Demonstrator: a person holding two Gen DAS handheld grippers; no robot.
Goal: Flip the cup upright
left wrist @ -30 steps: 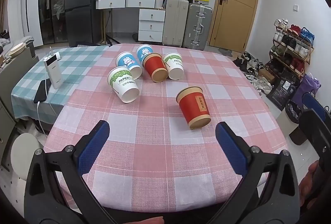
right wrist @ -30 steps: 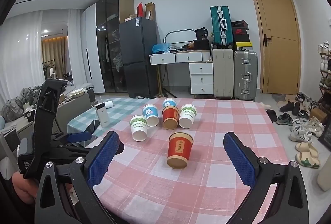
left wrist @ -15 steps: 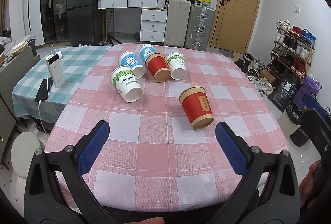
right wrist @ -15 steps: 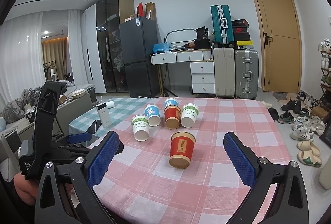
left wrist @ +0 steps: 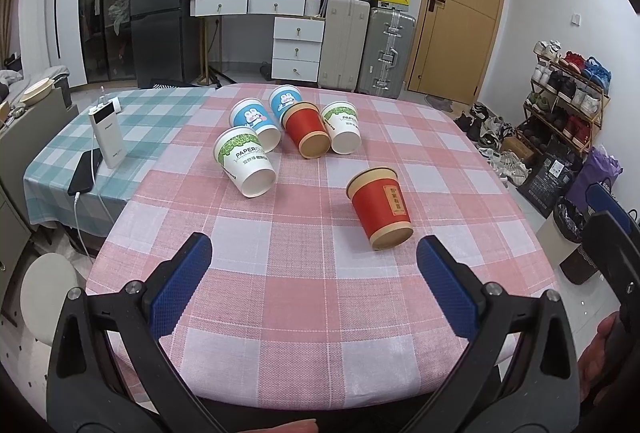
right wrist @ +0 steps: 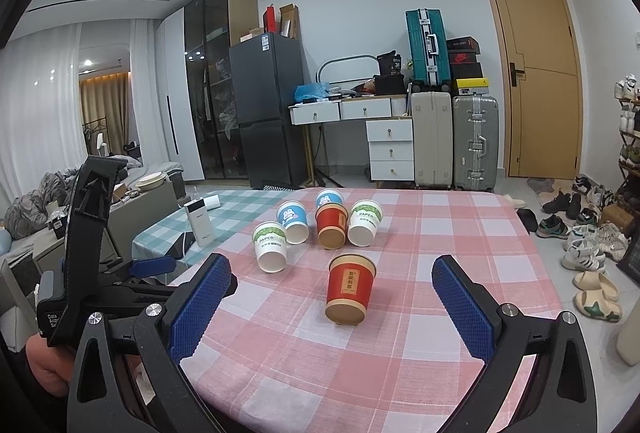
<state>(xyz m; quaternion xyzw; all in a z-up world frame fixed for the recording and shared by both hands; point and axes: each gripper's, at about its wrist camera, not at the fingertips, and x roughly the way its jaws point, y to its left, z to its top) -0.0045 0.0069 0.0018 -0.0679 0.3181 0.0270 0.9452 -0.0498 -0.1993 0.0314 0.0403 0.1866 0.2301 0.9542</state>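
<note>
I have both tools held above the near edge of the table [left wrist: 304, 317], which wears a woven cloth of pink and white checks. My left gripper [left wrist: 314, 285] stands wide open with nothing between its blue, diamond-textured pads [left wrist: 180, 289]; my right gripper [right wrist: 332, 313] is just as wide and equally empty, its pads the same knurled blue rubber on black plastic arms.

The cups are paper, tapered cylinders with rolled rims, and all six appear to sit mouth-down on the cloth. The nearest is a red cup [left wrist: 380, 211] with a tan band at each end and a small gold label of characters I cannot read; it stands alone, well ahead of my right gripper in the right wrist view [right wrist: 350, 289]. Further back, a white cup with a green leaf band [left wrist: 245, 161] reads "PAPER" plus smaller print too fine to make out. Behind it cluster two blue cups with a cartoon rabbit [left wrist: 256, 125], a second red cup [left wrist: 306, 131] and another white and green cup [left wrist: 341, 127], the last three touching side by side.

To the left, on a teal checked cloth [left wrist: 72, 137], a white power bank [left wrist: 107, 137] stands upright beside a dark phone [left wrist: 85, 172] with a white cable.
</note>
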